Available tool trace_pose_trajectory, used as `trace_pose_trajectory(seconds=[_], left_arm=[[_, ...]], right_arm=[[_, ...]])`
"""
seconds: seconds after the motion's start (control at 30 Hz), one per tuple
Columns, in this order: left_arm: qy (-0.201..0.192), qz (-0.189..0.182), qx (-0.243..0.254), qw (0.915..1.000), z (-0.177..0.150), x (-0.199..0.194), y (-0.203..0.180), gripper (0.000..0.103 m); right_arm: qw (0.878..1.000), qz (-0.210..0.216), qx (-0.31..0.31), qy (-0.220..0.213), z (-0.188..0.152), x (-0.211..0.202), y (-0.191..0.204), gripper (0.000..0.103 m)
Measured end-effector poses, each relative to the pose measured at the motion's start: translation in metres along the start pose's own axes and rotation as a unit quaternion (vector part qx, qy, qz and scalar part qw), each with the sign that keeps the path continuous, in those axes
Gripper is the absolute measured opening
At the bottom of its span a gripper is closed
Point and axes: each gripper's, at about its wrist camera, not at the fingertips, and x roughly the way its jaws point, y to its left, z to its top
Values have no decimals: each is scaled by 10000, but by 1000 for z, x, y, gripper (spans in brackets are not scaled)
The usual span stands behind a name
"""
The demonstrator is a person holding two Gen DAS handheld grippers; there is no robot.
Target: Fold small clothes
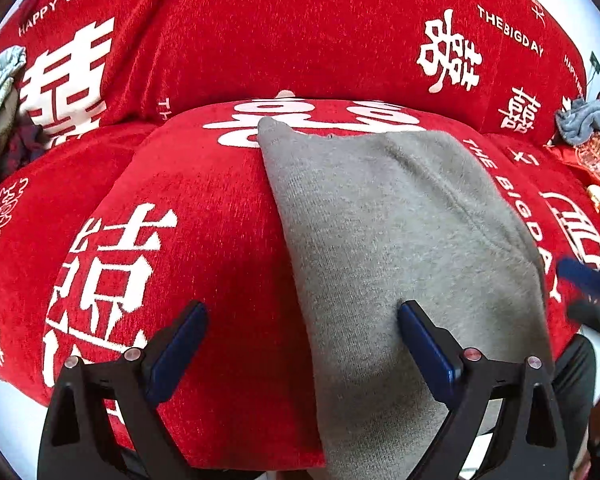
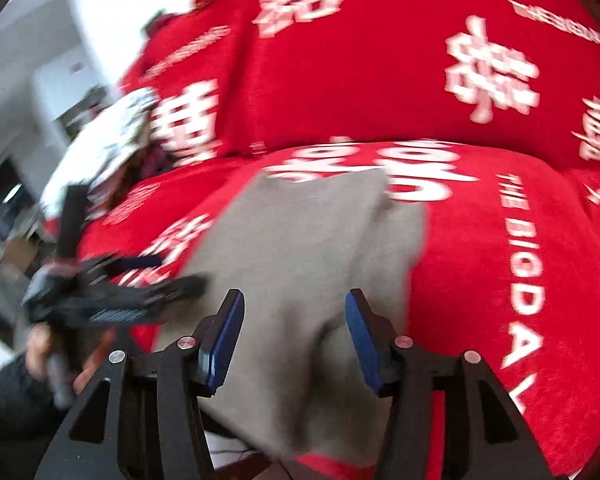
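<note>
**A:** Two grippers, both gaping and neither holding anything. The left gripper (image 1: 302,336) has its jaws spread wide over the near left edge of the grey knit garment (image 1: 400,248), one finger above the cloth, the other above the red sofa cover (image 1: 204,208). The right gripper (image 2: 294,332) hangs over the garment's near end with its jaws well apart too, though that view is smeared.

**B:** And where's the garment lying?

**A:** Flat on the seat cushion, under the white lettering. Its long axis runs from the sofa's front edge toward the backrest. The near end droops off the front edge, and the far end has a pointed corner at its left.

**B:** So how do we fold it well?

**A:** I'd pinch the two near corners, one per gripper, level with each other. Then carry both up and away toward the far end together, so the crease lies square across the long axis. Grabbing the sofa cover along with the knit is the risk.
</note>
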Motion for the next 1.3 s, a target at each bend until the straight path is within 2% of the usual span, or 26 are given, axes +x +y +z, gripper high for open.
trace_pose_trajectory(seconds=[0.03,0.1,0.2,0.23,0.3,0.37,0.47,0.57,0.63,0.73,0.8,0.83,0.93,1.07,1.2,1.3], left_arm=[[2,14,-2,10000,-2,2,-1,96],[30,6,-30,10000,-4,6,-1,97],[79,-75,-43,9999,-4,7,1,97],[105,-91,-27,9999,-2,6,1,97],[58,-52,60,10000,5,3,0,97],[-11,69,121,9999,18,2,-1,97],[-160,257,63,9995,48,7,-1,97],[-28,358,40,9993,69,23,-4,96],[180,665,182,9975,76,43,-9,97],[284,751,268,9964,74,60,-11,97],[283,662,167,9973,73,64,-7,97],[296,627,109,9975,73,63,-6,97],[291,638,58,9975,70,57,-5,97],[100,593,80,9982,61,32,-11,97],[-90,589,90,9982,43,10,-18,97],[-59,620,108,9980,23,7,-20,97]], right_arm=[[9998,175,-97,78,-7,2,7,57],[9991,267,-208,273,-20,13,11,57],[9971,-166,88,732,-39,40,-9,54],[9960,-78,323,824,-45,46,-20,54],[9959,185,601,650,-46,39,-29,55],[9966,234,552,573,-36,31,-28,56],[9991,265,291,178,-7,18,-24,56],[9990,358,253,12,23,25,-25,59],[9991,339,226,114,42,46,-26,59],[9980,-21,353,527,55,82,-44,58],[9961,-45,517,711,53,102,-57,58],[9962,-15,550,670,53,104,-60,58],[9967,-143,513,620,54,99,-53,58],[9977,-362,300,486,48,74,-33,59],[9995,-177,190,153,31,43,-12,62],[9997,-74,17,217,11,39,0,62]])
